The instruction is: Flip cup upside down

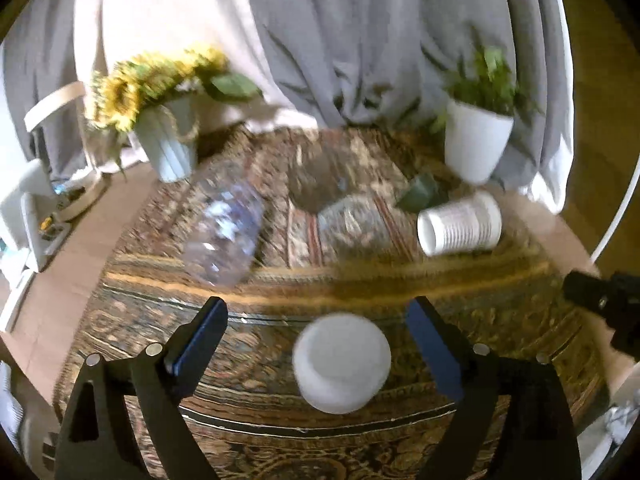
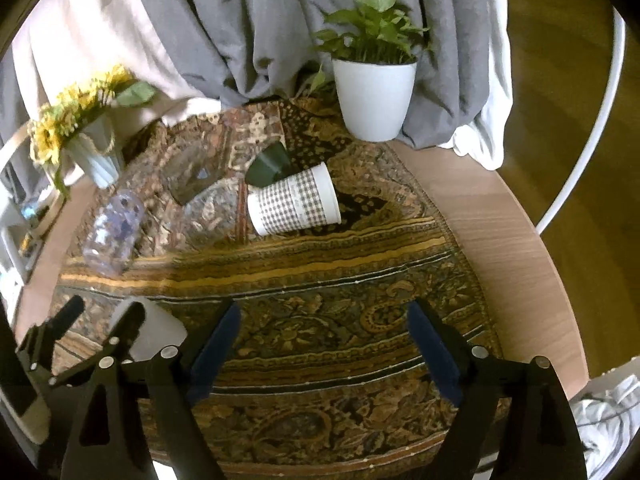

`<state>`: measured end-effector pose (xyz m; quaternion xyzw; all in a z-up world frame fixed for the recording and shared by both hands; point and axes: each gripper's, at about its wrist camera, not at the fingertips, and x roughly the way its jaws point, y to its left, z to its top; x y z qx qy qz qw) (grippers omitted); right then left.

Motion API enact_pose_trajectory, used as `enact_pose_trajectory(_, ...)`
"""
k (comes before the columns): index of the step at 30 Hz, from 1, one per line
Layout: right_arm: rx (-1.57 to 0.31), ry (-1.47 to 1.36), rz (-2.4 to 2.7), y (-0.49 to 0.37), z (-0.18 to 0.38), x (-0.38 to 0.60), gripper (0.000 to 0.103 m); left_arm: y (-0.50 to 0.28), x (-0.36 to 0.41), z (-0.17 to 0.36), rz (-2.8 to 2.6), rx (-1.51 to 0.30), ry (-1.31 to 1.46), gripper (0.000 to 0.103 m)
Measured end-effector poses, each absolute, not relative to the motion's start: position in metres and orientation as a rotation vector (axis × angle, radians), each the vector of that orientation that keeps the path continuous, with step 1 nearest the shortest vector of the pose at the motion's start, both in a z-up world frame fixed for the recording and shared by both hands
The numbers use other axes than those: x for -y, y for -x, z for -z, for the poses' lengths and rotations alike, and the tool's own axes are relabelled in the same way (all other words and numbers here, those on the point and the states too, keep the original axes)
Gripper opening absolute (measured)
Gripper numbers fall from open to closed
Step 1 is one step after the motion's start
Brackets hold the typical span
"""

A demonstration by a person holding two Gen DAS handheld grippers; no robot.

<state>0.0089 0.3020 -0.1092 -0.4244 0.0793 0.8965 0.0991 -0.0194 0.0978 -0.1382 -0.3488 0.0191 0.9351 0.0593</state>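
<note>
Fingers (image 1: 432,348) of the left gripper (image 1: 316,344) stand spread wide, one to each side of a plain white plastic cup (image 1: 341,364) without touching it. That cup stands base-up on the patterned gold-and-brown cloth (image 1: 360,280), so it looks already turned over; the spread suits either a fresh release or a straddle before closing, and I cannot tell which. Motion blur in the left wrist view suggests the tool is moving.

Taking that cup as the landmark, the right gripper (image 2: 320,344) hangs just to its right, its blue-padded fingers (image 2: 216,344) likewise apart and pinching nothing, over bare cloth. It seems parked there to leave the left side room.

Beyond the cup, toward the grey curtain, several others lie tipped on their sides:
- a white paper cup with a grey checked print (image 2: 294,202), far right of it, its mouth facing left
- a small dark green cup (image 2: 268,166) touching the checked one from behind
- a clear plastic cup with purple dots (image 1: 222,224), far left
- two clear glasses between them, hard to make out against the pattern.

These probably await their turn. Farther back, a white pot of leafy green plant (image 2: 374,96) and a pale ribbed vase of sunflowers (image 1: 170,148) sit at the rear corners of the wooden surface (image 2: 500,216), clear of the working area.
</note>
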Motion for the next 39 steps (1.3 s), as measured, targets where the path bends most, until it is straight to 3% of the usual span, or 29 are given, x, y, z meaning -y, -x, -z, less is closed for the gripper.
enact_pose_trajectory(3, -0.271, 1.208, -2.685, -0.016, 0.094, -0.296, 0.089, 0.009, -0.082, 0.113, -2.887, -0.014, 1.003, 0.103)
enact_pose_trajectory(15, -0.318, 0.963, -2.859, -0.035, 0.031, -0.247, 0.093, -0.014, -0.024, 0.037, -3.051, 0.071, 0.872, 0.103)
enact_pose_trajectory(39, -0.245, 0.767, -2.892, -0.063, -0.003, -0.201, 0.093, -0.036, 0.010, 0.000, -3.116, -0.025, 0.706, 0.103)
